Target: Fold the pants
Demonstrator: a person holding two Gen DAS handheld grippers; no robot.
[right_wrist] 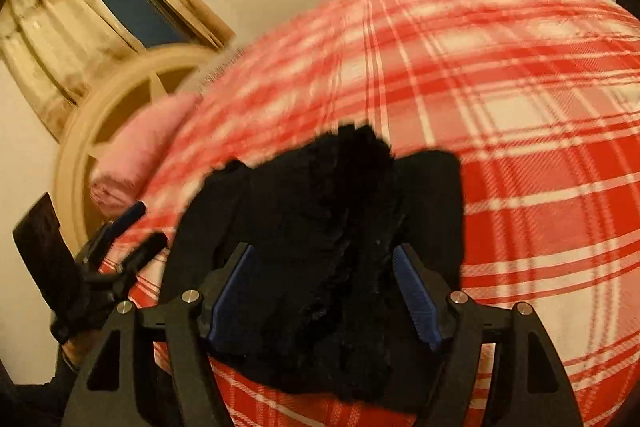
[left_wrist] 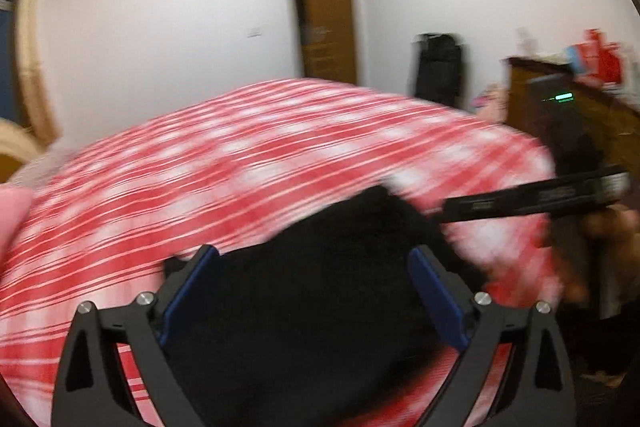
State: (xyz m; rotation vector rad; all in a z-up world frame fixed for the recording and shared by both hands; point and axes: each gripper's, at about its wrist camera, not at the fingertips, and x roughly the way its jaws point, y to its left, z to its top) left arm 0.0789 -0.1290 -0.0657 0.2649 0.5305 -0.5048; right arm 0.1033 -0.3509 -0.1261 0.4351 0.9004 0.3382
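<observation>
pants (right_wrist: 320, 239) | black, fuzzy | bunched in a heap | on red-plaid bed (right_wrist: 520, 131)

fuzzy black pants (right_wrist: 320, 211), woven plaid bedspread (right_wrist: 520, 107)

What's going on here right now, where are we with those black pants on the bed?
A person holding a gripper in each hand is working the black pants on the red plaid bedspread. The pants lie bunched in a heap, not yet folded flat. The left gripper and right gripper both have their jaws spread wide over the dark fabric, gripping nothing. A pink pillow sits near the headboard. Both views are motion-blurred.
</observation>
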